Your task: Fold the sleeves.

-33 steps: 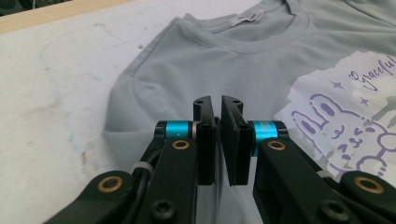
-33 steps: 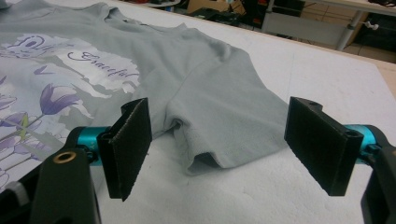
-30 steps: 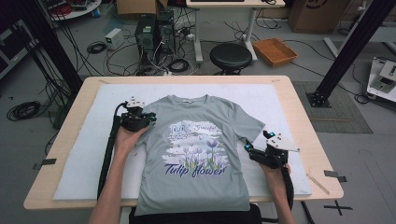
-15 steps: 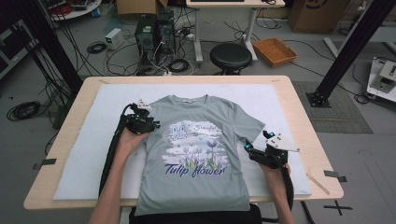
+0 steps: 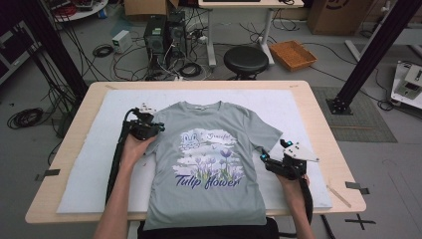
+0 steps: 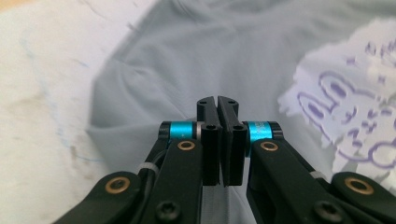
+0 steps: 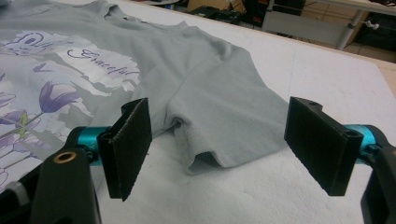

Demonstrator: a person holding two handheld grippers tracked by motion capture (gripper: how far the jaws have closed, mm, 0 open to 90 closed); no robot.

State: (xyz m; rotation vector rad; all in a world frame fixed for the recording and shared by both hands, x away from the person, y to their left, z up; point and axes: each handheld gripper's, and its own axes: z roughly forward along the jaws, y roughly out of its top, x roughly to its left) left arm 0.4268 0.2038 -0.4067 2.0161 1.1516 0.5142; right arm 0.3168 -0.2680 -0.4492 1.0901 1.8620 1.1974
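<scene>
t-shirt (image 5: 211,159) is lying flat on the desk (image 5: 318,107). left tongs (image 6: 218,105) are pressed together over its sleeve; right tongs (image 7: 219,149) are gaping apart, needing to straddle the other sleeve's hem squarely.

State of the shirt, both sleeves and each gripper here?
T-shirt: flat, print up, hem over table edge.
Left sleeve: bunched, folded inward.
Right sleeve: spread flat on pad.
Left gripper: shut, over the shirt.
Right gripper: open, facing right sleeve's cuff.
</scene>
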